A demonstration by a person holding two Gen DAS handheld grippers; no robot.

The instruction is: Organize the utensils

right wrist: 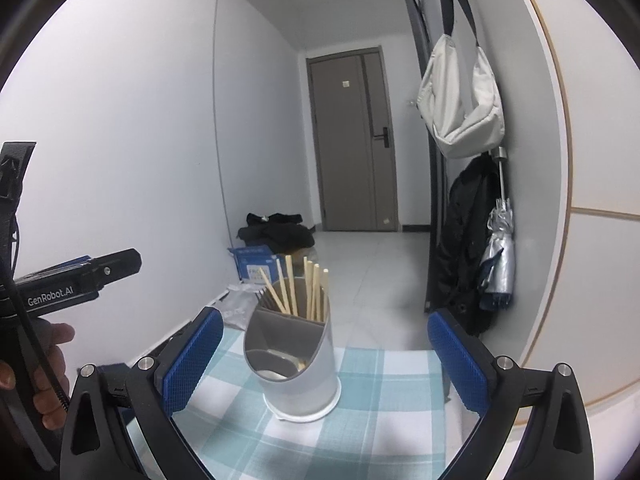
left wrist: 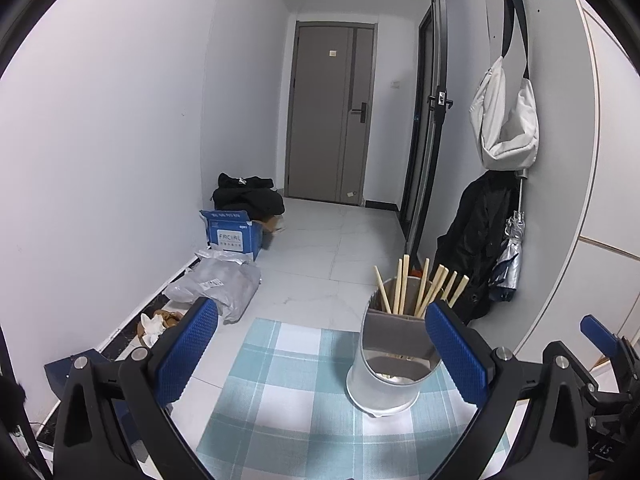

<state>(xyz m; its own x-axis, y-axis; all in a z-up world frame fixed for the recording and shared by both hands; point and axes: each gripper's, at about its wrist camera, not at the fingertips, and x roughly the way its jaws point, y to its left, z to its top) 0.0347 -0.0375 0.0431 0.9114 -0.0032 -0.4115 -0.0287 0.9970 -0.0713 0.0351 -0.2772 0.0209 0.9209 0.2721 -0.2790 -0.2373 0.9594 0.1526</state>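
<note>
Left wrist view. We list: left gripper (left wrist: 322,350), jaws spread wide, nothing between the pads; utensil holder (left wrist: 390,376), grey and white, upright on the checked cloth (left wrist: 280,392), standing just inside the right-hand finger (left wrist: 456,350); chopsticks (left wrist: 420,288) upright in its rear compartment; something metallic, which we cannot identify, in the low front compartment. Beyond: blue box (left wrist: 234,234), plastic bags (left wrist: 218,286), hanging white bag (left wrist: 506,120).

Right wrist view. We list: right gripper (right wrist: 324,354), jaws released to full width, empty; the holder (right wrist: 294,364) between the fingers but untouched; the left gripper's body (right wrist: 80,276) and a hand (right wrist: 48,364) at the left edge.

Risks, in our judgement: a finger clipping the light, top-heavy holder could tip it and spill the chopsticks; the cloth may slide; two grippers converging could collide.
</note>
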